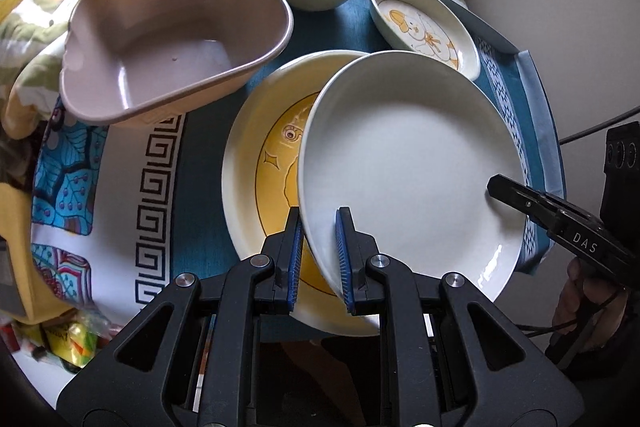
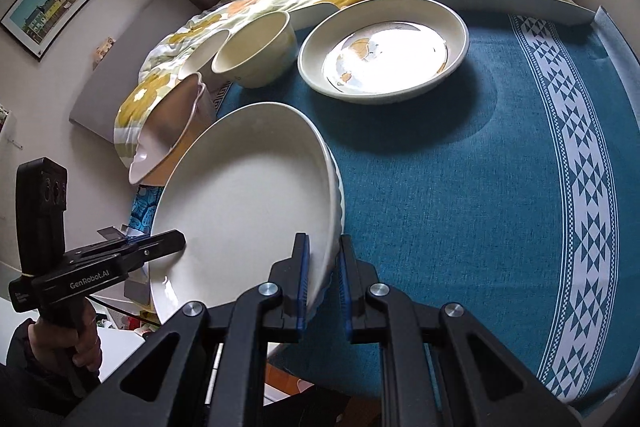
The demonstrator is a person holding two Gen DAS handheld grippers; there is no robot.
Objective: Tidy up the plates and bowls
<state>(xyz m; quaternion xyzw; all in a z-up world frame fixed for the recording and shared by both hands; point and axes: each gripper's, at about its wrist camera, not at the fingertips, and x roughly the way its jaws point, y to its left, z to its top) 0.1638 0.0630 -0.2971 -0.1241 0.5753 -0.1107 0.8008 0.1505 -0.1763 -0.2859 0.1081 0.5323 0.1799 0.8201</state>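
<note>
yellow plate half hidden under white plate

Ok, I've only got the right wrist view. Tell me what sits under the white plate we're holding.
Observer: A plate with a yellow picture lies on the table beneath the white plate, partly covered by it.
Operator: Report the left gripper's hold.
Observer: The left gripper is shut on the white plate's near rim, one blue pad on each face.
Operator: Check inside the pink tub.
Observer: The pink tub is empty.
</note>
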